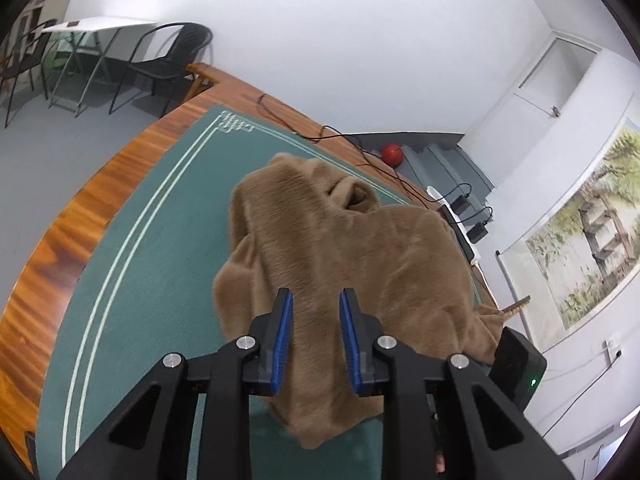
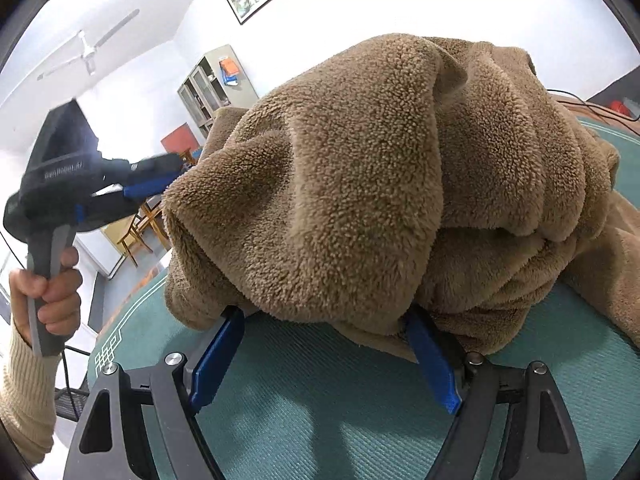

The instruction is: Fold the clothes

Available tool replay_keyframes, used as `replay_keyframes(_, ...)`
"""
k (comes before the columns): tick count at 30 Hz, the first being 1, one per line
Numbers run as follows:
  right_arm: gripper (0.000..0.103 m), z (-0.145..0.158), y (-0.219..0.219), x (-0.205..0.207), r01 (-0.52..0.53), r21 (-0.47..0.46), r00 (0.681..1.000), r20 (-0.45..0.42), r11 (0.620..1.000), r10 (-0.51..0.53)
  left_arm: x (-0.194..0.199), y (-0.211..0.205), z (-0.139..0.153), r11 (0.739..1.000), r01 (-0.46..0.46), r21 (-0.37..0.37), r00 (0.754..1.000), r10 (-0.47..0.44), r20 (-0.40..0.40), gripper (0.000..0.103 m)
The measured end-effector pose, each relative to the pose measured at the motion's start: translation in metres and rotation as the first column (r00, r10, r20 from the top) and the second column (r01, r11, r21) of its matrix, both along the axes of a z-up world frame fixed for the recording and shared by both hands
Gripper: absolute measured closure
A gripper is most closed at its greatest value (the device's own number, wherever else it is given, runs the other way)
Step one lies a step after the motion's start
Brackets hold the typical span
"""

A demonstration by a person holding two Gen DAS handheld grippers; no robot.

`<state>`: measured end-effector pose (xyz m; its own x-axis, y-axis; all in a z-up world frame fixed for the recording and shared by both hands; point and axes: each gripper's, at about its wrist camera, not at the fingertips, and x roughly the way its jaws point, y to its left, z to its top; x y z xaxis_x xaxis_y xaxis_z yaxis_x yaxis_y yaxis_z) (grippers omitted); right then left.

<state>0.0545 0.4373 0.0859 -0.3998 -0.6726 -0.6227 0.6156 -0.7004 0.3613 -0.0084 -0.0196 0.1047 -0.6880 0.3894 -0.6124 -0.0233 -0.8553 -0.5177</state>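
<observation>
Lying bunched between the spread right gripper (image 2: 320, 320) fingers — brown fleece garment (image 2: 360, 184).

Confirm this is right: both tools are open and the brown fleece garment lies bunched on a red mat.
One detail is wrong: the mat is green, as both wrist views show. The brown fleece garment lies bunched on it, and the left tool and right tool are open.

The tan, fuzzy fleece garment (image 1: 352, 256) sits crumpled in a loose heap, unfolded; thick rounded folds bulge up across its top; one opening gapes near its far side; its lower edge drapes onto the surface beneath; up close its nubby pile (image 2: 360, 184) shows deep creases.
</observation>
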Motion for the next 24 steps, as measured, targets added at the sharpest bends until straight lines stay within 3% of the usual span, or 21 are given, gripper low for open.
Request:
replay_keyframes(2,0.019,-0.004,-0.001,0.002,-0.002,-0.004,1.0,0.003,1.0,0.002,-0.009,0.006,0.006,1.0,0.002,-0.005,1.0,-0.002,-0.015,0.022)
replay_keyframes(4,0.019,-0.026,-0.044,-0.021,-0.004,-0.003,1.0,0.007,1.0,0.004,-0.019,0.013,0.015,1.0,0.009,-0.012,0.999,-0.009,-0.045,0.019)
replay_keyframes(7,0.019,-0.038,-0.047,-0.026,-0.009,-0.002,1.0,0.019,1.0,0.009,-0.039,0.027,0.031,0.997,0.061,-0.043,0.996,-0.064,-0.06,0.016)
replay_keyframes(10,0.019,-0.037,-0.042,-0.026,-0.009,-0.01,0.999,0.031,1.0,0.009,-0.063,0.04,0.035,0.982,0.044,-0.185,0.998,-0.053,-0.043,0.003)
replay_keyframes(13,0.019,-0.039,-0.035,-0.028,-0.006,-0.019,0.999,0.039,1.0,0.007,-0.086,0.045,0.027,0.946,-0.009,-0.323,1.0,0.006,-0.009,0.0)
replay_keyframes(18,0.019,-0.05,-0.033,-0.047,0.007,-0.016,0.999,0.042,1.0,-0.006,-0.103,0.031,-0.007,0.964,-0.017,-0.267,0.995,0.041,0.087,0.0)
replay_keyframes(24,0.019,-0.045,-0.032,-0.04,0.05,0.057,0.999,-0.003,0.997,-0.05,-0.089,0.03,-0.032,0.956,0.015,-0.293,0.99,0.026,0.136,0.001)
